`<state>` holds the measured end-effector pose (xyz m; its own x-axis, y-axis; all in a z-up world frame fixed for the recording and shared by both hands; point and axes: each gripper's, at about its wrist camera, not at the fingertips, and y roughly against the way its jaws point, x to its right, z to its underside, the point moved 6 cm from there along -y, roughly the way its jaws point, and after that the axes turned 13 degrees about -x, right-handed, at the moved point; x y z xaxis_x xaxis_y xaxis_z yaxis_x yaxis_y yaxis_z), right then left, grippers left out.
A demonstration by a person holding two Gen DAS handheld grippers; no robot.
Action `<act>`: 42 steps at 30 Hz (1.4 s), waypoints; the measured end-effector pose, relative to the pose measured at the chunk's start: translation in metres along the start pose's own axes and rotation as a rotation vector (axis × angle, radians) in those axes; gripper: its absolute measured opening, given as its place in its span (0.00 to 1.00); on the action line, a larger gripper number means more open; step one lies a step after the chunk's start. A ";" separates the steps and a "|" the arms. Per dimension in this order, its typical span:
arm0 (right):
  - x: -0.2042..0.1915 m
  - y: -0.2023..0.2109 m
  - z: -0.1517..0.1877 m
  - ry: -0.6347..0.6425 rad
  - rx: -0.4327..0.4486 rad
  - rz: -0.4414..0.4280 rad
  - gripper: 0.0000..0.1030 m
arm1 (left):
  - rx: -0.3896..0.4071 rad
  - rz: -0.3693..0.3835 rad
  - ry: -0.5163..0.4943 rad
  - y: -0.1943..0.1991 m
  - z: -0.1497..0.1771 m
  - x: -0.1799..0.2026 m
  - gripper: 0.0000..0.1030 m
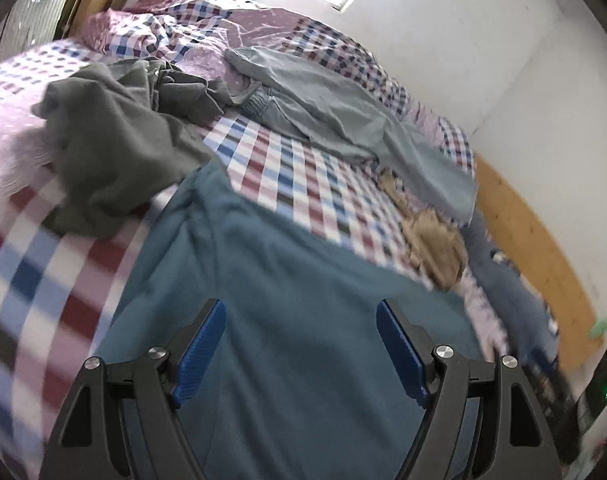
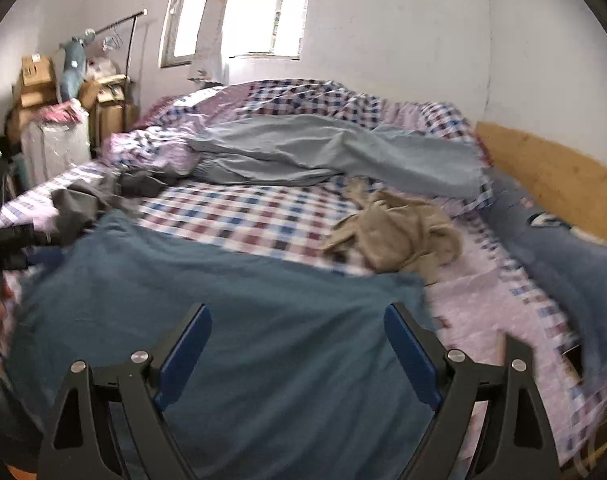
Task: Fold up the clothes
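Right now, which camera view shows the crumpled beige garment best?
The right wrist view: the beige garment lies whole and fairly sharp on the checked bedsheet, beyond the teal garment. The left wrist view shows it smaller, blurred and stretched toward the edge.

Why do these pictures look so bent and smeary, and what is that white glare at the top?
Both views are fisheye, so the bed bulges and the corners go black. Left wrist view: motion blur smears the checks at lower left. Right wrist view: the window is blown out white, and the right edge is blurred.
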<state>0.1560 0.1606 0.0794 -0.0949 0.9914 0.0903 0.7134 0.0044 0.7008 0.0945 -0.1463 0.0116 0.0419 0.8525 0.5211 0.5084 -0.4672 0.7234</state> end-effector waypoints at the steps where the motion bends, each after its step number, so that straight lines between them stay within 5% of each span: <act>1: -0.004 0.000 0.001 -0.009 0.001 -0.018 0.88 | -0.003 -0.016 0.006 0.004 0.009 -0.003 0.79; 11: -0.059 -0.006 0.007 0.075 0.029 -0.151 0.88 | 0.036 -0.121 0.246 0.056 0.073 -0.067 0.79; 17: -0.085 -0.006 0.012 0.131 0.033 -0.192 0.88 | 0.028 -0.089 0.467 0.063 0.109 -0.102 0.79; 24: -0.084 -0.017 0.012 0.058 -0.003 -0.235 0.88 | 0.005 -0.178 0.525 0.058 0.131 -0.111 0.79; 30: -0.080 -0.025 0.014 -0.003 -0.044 -0.305 0.88 | 0.019 -0.141 0.607 0.060 0.140 -0.123 0.79; 42: -0.084 -0.022 0.012 0.015 -0.034 -0.333 0.88 | -0.045 -0.140 0.577 0.041 0.145 -0.113 0.84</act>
<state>0.1567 0.0786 0.0477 -0.3289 0.9343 -0.1376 0.6178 0.3231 0.7169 0.2352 -0.2280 -0.0834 -0.5037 0.6470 0.5724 0.4380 -0.3798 0.8148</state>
